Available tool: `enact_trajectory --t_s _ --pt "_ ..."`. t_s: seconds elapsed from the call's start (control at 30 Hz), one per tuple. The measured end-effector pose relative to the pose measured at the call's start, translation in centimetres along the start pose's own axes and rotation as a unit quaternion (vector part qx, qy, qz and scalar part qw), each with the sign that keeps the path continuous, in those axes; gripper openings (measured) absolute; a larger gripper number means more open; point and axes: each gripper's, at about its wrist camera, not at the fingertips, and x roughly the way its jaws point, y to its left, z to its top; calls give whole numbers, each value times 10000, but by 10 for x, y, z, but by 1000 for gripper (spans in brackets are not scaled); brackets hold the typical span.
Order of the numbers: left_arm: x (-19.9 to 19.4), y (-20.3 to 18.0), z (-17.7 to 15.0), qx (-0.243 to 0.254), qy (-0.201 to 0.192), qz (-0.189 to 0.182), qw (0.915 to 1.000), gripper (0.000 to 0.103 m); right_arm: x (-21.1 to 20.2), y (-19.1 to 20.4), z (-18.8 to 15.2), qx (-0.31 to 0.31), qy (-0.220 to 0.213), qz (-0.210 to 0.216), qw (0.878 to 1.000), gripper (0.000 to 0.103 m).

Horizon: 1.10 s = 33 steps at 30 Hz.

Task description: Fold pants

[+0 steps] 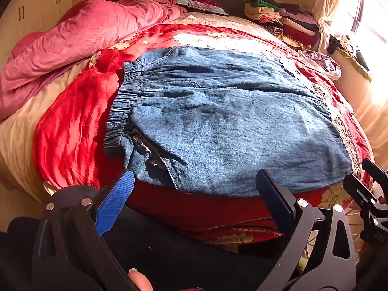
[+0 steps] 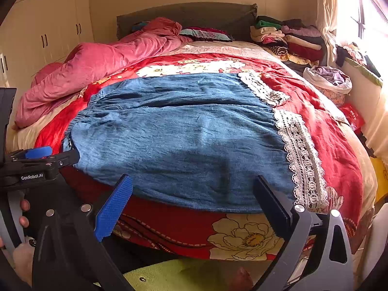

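The pants [image 1: 230, 121] are spread flat on the bed [image 1: 72, 133]. Both the left gripper [image 1: 194, 194] and right gripper [image 2: 194, 194] are held wide open, empty. The near edge should be pinched at 2 corners evenly.

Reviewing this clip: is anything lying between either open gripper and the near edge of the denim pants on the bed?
Nothing visible does. The left gripper and the right gripper are both open just short of the pants' near edge, with only the red floral blanket showing in the gap. No other item lies on the pants.

harsh window [image 2: 366, 12] glare right, perhaps overexposed; fisheye edges curve.
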Motion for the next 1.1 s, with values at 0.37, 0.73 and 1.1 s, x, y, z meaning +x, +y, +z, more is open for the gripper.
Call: enact_trajectory --t_s 0.37,0.73,1.1 --pt "1 1 0 -8 5 -5 10000 94 0 0 1 -29 7 -10 10000 99" --pt "2 3 2 -36 9 -5 10000 94 4 2 4 -49 44 -1 10000 99" --pt "4 8 3 -74 15 -28 10000 94 11 2 7 -35 92 -17 9999 99"
